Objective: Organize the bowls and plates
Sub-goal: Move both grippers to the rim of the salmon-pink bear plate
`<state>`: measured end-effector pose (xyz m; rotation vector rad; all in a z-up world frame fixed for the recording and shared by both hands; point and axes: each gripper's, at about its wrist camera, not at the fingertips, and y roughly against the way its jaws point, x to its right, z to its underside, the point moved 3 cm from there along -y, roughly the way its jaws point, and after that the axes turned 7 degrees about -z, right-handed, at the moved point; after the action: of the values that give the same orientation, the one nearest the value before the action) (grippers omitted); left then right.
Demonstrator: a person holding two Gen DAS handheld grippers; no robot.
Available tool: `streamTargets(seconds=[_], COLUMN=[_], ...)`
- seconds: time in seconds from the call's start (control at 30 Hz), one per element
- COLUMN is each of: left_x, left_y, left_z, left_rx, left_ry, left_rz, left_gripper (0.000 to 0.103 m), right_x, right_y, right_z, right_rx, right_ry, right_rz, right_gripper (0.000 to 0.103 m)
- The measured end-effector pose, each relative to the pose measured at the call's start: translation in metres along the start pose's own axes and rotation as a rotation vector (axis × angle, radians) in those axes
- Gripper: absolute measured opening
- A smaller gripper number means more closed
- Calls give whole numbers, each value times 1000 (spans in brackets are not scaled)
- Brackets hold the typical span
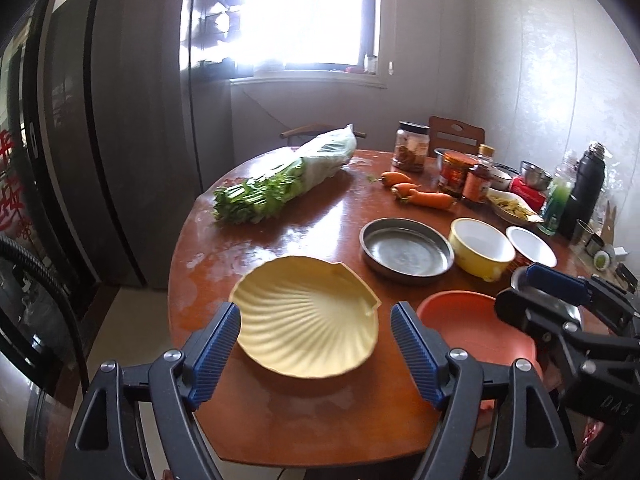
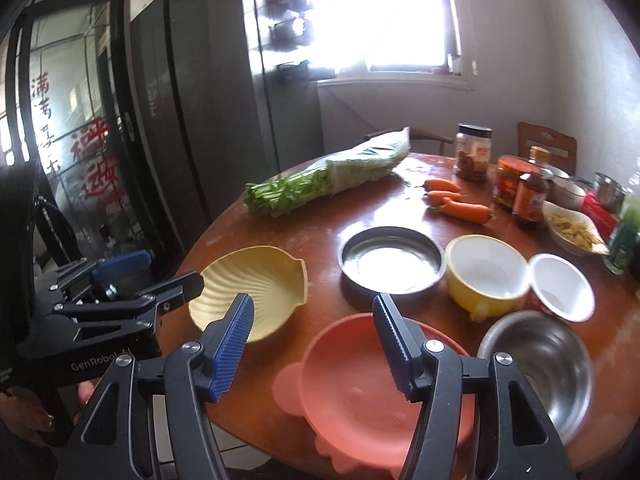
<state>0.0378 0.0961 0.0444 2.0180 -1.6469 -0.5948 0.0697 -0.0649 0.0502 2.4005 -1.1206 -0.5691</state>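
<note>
Your left gripper hangs with fingers apart, empty, above the pale yellow shell-shaped plate at the round wooden table's near edge. Your right gripper is likewise spread and empty over the orange plastic plate. Beyond: steel bowl, round metal pan, yellow ceramic bowl, small white bowl.

On the round wooden table: three orange carrots, one bagged bundle of leafy greens, one cream shell-shaped plate, one round metal pan, one salmon plastic plate, one steel bowl, one yellow ceramic bowl.
</note>
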Motion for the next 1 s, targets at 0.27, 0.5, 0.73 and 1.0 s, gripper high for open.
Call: streamTargets(seconds=[0.27,0.5,0.73,1.0], left_x=[32,58,73,77], left_y=[8,1,-8,-27], left_z=[12,24,34,43], left_rx=[-19,-57,-91,-139], left_ry=[-37,-78,-99,-86], left_rz=[42,66,84,88], left_gripper=[77,77,77,77], right_x=[15,26,44,52], right_y=[41,60,71,52], right_z=[17,43,76,98], right_rx=[28,5,-45,-114], right_ry=[-40,-64,-125,-177], right_rz=[26,65,98,78], right_gripper=[65,65,65,65])
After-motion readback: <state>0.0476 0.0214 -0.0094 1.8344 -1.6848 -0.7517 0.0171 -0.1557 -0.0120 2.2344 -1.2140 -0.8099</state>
